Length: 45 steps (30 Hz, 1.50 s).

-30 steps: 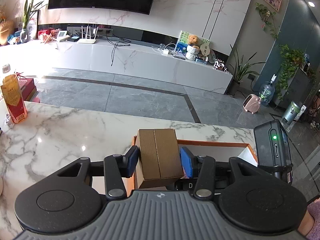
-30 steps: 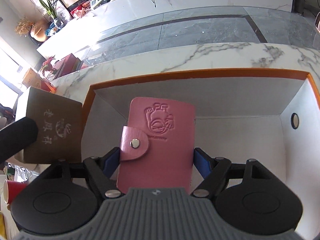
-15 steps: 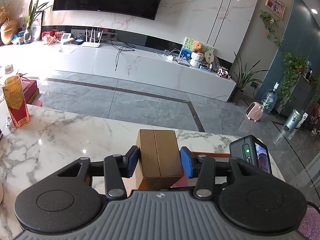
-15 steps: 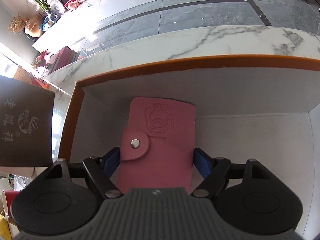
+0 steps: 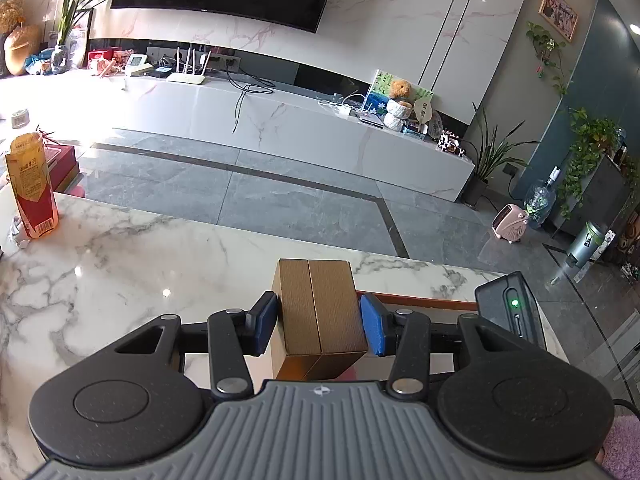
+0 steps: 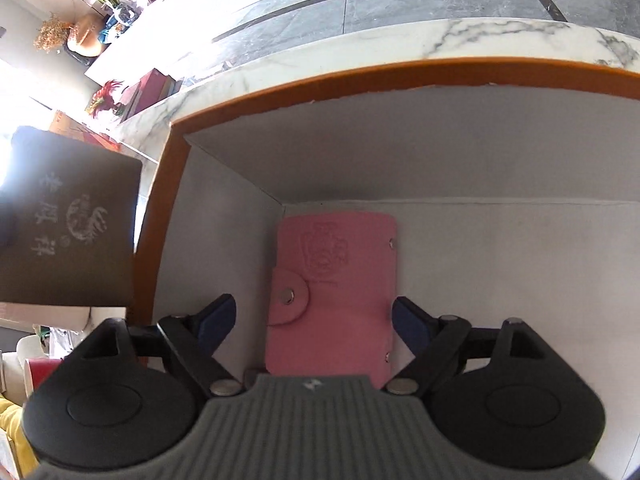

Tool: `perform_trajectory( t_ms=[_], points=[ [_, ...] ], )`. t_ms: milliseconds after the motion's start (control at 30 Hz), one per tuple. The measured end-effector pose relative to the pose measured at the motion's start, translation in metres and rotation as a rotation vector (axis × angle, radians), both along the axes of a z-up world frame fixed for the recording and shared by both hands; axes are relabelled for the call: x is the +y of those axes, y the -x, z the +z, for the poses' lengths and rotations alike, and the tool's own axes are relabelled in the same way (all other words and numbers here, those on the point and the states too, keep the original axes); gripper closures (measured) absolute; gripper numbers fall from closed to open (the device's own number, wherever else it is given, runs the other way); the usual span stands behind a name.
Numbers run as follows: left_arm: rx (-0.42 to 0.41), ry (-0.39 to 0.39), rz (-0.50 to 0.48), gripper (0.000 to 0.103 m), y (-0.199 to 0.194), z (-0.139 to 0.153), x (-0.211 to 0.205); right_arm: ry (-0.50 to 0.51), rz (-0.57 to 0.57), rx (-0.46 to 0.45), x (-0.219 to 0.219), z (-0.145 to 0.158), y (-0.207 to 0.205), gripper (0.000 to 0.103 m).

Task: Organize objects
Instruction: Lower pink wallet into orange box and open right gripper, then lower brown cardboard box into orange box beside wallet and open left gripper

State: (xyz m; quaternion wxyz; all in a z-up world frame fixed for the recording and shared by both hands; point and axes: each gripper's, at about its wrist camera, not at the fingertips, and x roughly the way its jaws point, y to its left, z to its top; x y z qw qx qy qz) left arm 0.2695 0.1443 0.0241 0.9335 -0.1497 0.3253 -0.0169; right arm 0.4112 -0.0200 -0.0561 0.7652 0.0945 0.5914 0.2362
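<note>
Right gripper (image 6: pixel 312 316) jaws opening, clear of the pink card holder (image 6: pixel 332 300) lying in the orange-rimmed box (image 6: pixel 280 96), left gripper (image 5: pixel 319 322) jaws clamping a brown box (image 5: pixel 320 312) above the marble table (image 5: pixel 120 264)

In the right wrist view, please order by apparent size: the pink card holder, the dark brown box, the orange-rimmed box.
1. orange-rimmed box, clearly the largest.
2. dark brown box and pink card holder look alike; the brown box sits nearer the camera and is cut off, so unranked.
</note>
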Motion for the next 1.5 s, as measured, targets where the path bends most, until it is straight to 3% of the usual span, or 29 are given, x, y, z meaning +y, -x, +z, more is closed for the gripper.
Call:
perform_trajectory(
  t_ms=[67,100,133,233,367,400,533,667,900,1000,1133,1233,1333,1500],
  points=[
    [0.0,0.003,0.0,0.05,0.0,-0.001,0.0,-0.018,-0.003,0.006,-0.007,0.001,-0.001,0.027],
    [-0.001,0.004,-0.001,0.05,0.0,-0.001,-0.001,-0.022,-0.005,0.018,-0.01,0.0,-0.002,0.039],
    [0.0,0.005,-0.003,0.05,0.0,-0.001,-0.001,-0.027,-0.009,0.035,-0.013,-0.001,-0.004,0.043],
    [-0.001,0.003,-0.008,0.05,0.0,-0.001,-0.003,-0.043,-0.018,0.04,-0.021,-0.003,-0.005,0.051],
    [-0.002,0.0,-0.01,0.05,-0.001,0.0,-0.004,-0.177,0.033,0.144,-0.013,-0.011,-0.004,0.067],
    [-0.003,-0.002,-0.01,0.05,0.0,0.0,-0.005,-0.17,0.04,0.145,-0.009,-0.011,-0.003,0.068],
    [-0.01,-0.01,-0.025,0.05,0.002,0.002,-0.008,-0.064,0.03,-0.012,-0.013,0.003,0.002,0.066],
    [-0.017,-0.001,-0.026,0.05,-0.001,0.003,-0.009,-0.005,-0.052,-0.061,-0.02,0.006,-0.015,0.066],
    [-0.012,0.005,-0.033,0.05,-0.003,-0.001,-0.009,-0.029,-0.049,0.021,-0.018,-0.016,-0.032,0.066],
    [-0.018,0.01,-0.043,0.05,-0.003,-0.001,-0.011,-0.021,-0.008,-0.019,-0.011,-0.016,-0.029,0.068],
    [-0.019,0.041,-0.072,0.05,-0.003,0.0,-0.016,-0.021,0.015,0.0,-0.011,-0.016,-0.029,0.073],
    [0.0,0.07,-0.095,0.05,-0.004,-0.004,-0.022,0.015,0.021,-0.06,-0.02,-0.001,-0.022,0.072],
    [0.037,0.094,-0.111,0.05,-0.007,-0.015,-0.031,0.118,0.006,-0.137,-0.036,0.02,-0.011,0.072],
    [0.142,0.107,-0.137,0.05,-0.018,-0.044,-0.055,0.236,0.042,-0.21,-0.067,0.03,0.004,0.072]
  ],
)
